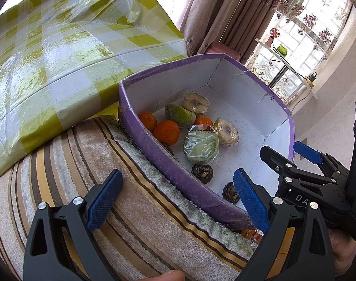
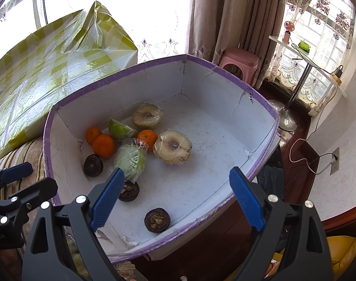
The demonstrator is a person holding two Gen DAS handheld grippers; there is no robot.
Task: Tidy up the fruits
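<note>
A purple-rimmed white box (image 2: 227, 75) (image 1: 154, 154) holds the fruit: three oranges (image 2: 103, 145) (image 1: 166, 132), two plastic-wrapped halved fruits (image 2: 173, 149) (image 1: 226, 131), a wrapped green wedge (image 2: 121, 129) (image 1: 179, 115), a wrapped pale green piece (image 2: 131, 159) (image 1: 201, 147) and three dark shrivelled round fruits (image 2: 157, 220) (image 1: 202, 173). My left gripper (image 1: 178, 201) is open and empty, straddling the box's near wall. My right gripper (image 2: 178, 199) is open and empty above the box's near end; it also shows in the left wrist view (image 1: 285, 157).
The box rests on a striped towel-covered surface (image 1: 84, 175). A yellow-green checked plastic-covered block (image 1: 60, 46) lies behind it. A pink stool (image 2: 238, 62), curtains, a stand with a small fan (image 2: 288, 29) and a wall socket with a cable (image 2: 334, 160) are to the right.
</note>
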